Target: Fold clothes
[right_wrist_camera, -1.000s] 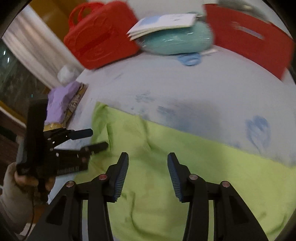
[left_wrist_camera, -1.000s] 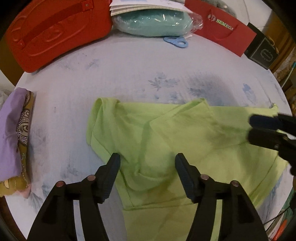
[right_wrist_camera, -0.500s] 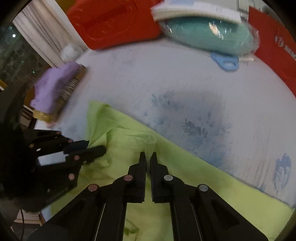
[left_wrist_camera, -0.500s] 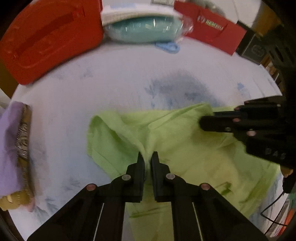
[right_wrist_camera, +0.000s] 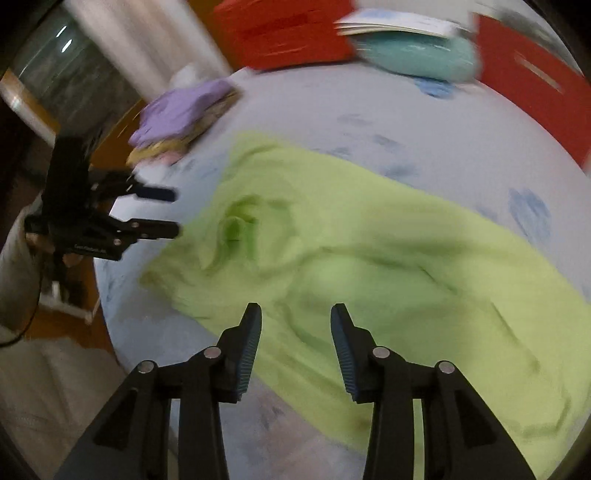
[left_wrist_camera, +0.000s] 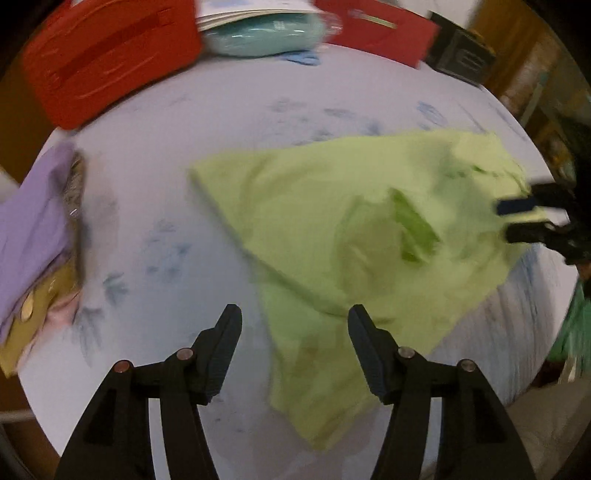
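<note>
A light green garment [left_wrist_camera: 332, 229] lies spread and partly folded on the pale blue floral tablecloth [left_wrist_camera: 155, 155]; it also fills the right wrist view [right_wrist_camera: 369, 258]. My left gripper [left_wrist_camera: 293, 325] is open and empty, just above the garment's near edge. It shows at the left in the right wrist view [right_wrist_camera: 162, 212], beside the garment's left end. My right gripper [right_wrist_camera: 295, 325] is open and empty over the garment's near part. It shows at the right edge in the left wrist view [left_wrist_camera: 517, 219], at the garment's right end. Both views are blurred.
A folded purple and yellow cloth pile [left_wrist_camera: 33, 236] lies at the table's left edge. A red case [left_wrist_camera: 107, 55], a teal bundle [left_wrist_camera: 262, 33] under papers, a red bag [left_wrist_camera: 373, 29] and a black box [left_wrist_camera: 461, 55] stand along the back.
Both grippers were shut on the green garment half a second ago; both have opened and let go. The garment's left part now lies folded over, and the left gripper has pulled back.
</note>
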`<act>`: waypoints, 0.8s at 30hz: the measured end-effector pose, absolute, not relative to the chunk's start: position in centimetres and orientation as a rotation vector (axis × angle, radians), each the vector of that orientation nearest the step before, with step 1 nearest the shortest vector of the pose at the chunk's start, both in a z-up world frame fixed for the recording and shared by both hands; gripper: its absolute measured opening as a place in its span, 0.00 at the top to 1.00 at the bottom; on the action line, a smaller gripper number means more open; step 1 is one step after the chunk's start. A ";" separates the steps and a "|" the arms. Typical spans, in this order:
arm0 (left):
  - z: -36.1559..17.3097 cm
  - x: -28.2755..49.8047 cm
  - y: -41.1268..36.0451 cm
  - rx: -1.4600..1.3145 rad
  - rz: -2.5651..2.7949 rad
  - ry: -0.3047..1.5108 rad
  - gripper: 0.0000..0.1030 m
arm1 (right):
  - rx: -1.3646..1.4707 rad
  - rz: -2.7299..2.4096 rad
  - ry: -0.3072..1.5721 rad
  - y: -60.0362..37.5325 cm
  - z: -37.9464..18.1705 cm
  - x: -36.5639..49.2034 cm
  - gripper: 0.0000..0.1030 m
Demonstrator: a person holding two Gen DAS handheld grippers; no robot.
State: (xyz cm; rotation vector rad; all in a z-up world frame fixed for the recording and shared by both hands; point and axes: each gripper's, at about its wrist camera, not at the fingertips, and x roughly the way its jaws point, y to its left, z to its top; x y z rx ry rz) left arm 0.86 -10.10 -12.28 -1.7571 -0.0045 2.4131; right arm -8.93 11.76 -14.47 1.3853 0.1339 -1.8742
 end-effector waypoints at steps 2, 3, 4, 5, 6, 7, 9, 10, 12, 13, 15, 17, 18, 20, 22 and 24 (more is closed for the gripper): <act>-12.1 0.3 -11.0 -1.769 2.457 -0.075 0.41 | 1.398 -1.937 0.046 13.8 -14.2 -9.1 0.62; -12.2 -0.1 -11.2 -1.789 2.468 -0.113 0.41 | 1.400 -1.960 0.021 14.4 -14.1 -9.2 0.62; -12.5 -0.6 -11.3 -1.817 2.473 -0.149 0.41 | 1.401 -1.982 -0.002 14.8 -14.0 -9.2 0.62; -13.0 -1.1 -11.3 -1.840 2.471 -0.174 0.41 | 1.398 -1.989 -0.019 14.8 -13.8 -9.2 0.62; -13.4 -1.5 -11.3 -1.862 2.468 -0.197 0.41 | 1.395 -1.990 -0.030 14.7 -13.7 -8.9 0.62; -13.9 -2.0 -11.1 -1.880 2.463 -0.218 0.41 | 1.396 -1.995 -0.043 14.3 -13.7 -9.1 0.62; -14.7 -2.6 -10.9 -1.911 2.450 -0.256 0.41 | 1.414 -1.994 -0.087 13.0 -14.2 -9.1 0.62; -15.0 -2.7 -10.7 -1.917 2.445 -0.263 0.41 | 1.419 -1.988 -0.097 12.2 -14.5 -9.0 0.62; -15.4 -2.9 -10.3 -1.929 2.435 -0.274 0.41 | 1.427 -1.974 -0.096 10.5 -15.1 -8.6 0.62; -15.4 -2.8 -9.9 -1.935 2.429 -0.272 0.41 | 1.425 -1.967 -0.080 9.6 -15.3 -8.2 0.62; -15.1 -2.2 -9.3 -1.937 2.421 -0.269 0.41 | 1.413 -1.969 -0.042 7.8 -15.6 -7.7 0.62; -14.7 -1.5 -8.8 -1.931 2.425 -0.257 0.41 | 1.390 -1.989 0.005 6.2 -15.6 -7.3 0.62; -14.4 -1.0 -8.6 -1.920 2.419 -0.261 0.41 | 1.386 -2.001 0.026 5.5 -15.8 -7.3 0.62; -14.1 -0.2 -8.1 -1.900 2.409 -0.262 0.41 | 1.381 -2.025 0.068 4.2 -16.1 -7.5 0.62; -14.1 0.2 -7.9 -1.898 2.413 -0.221 0.41 | 1.409 -2.014 0.113 3.3 -17.2 -7.8 0.66; -14.2 0.6 -7.7 -1.896 2.416 -0.180 0.64 | 1.435 -2.017 0.181 2.5 -18.1 -8.1 0.96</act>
